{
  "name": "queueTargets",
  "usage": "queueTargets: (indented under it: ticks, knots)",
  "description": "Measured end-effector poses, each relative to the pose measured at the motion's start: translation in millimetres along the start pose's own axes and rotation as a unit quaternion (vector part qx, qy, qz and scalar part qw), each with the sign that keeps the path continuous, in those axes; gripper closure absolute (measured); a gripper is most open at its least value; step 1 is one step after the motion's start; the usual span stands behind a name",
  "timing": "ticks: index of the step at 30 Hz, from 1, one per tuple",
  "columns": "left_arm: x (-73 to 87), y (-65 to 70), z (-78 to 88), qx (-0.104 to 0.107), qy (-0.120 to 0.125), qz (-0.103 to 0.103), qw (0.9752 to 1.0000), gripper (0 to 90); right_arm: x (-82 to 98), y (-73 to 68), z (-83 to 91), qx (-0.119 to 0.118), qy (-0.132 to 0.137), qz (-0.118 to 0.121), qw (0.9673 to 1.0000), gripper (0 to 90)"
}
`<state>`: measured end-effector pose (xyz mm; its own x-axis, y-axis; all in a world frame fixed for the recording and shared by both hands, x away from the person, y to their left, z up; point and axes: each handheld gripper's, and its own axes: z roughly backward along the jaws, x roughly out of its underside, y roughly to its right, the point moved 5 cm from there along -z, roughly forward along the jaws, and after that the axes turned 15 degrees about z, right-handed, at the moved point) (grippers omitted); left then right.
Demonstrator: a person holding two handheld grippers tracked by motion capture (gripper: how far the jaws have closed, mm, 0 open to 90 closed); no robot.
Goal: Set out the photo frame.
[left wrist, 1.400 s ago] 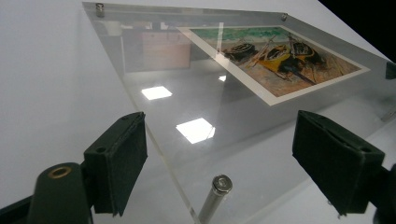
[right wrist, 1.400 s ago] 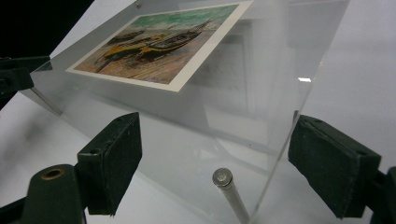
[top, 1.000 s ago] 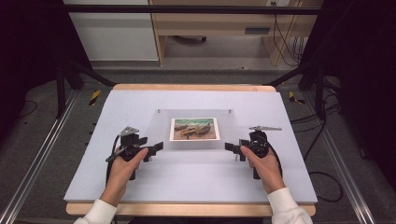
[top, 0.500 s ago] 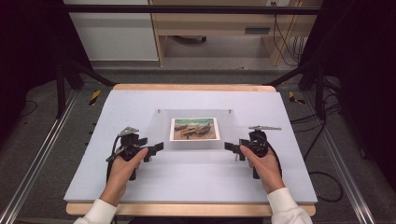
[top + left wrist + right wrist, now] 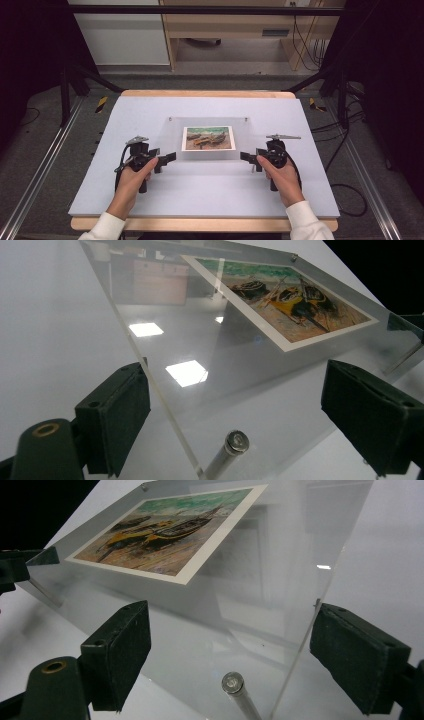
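While the white table (image 5: 210, 190) carries everything, a clear acrylic frame (image 5: 207, 152) lies flat at its middle, its long axis running left to right across the table. Sandwiched inside the frame is a picture (image 5: 208, 138) of boats on a beach, sitting toward the far half, its top edge pointing away from the person. Both forearms come in from the near edge, wrists low and angled inward. The left gripper (image 5: 167, 159) sits at the frame's near left corner, the right gripper (image 5: 247, 159) at its near right corner. Each gripper's fingers (image 5: 117, 412) stand spread apart, holding nothing, with a small metal standoff pin (image 5: 227, 452) between them.
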<state>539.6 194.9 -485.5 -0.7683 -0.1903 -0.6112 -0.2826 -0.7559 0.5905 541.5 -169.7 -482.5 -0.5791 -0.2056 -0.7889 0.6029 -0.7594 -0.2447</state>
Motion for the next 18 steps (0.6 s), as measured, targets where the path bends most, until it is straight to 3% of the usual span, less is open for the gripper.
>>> queueTargets:
  ticks: [18]
  knots:
    - [-2.9, -2.6, -1.8, 0.004, -0.006, -0.003, 1.0000, 14.2, -0.5, 0.6, 0.3, 0.002, -0.003, 0.002, 1.0000, 19.7]
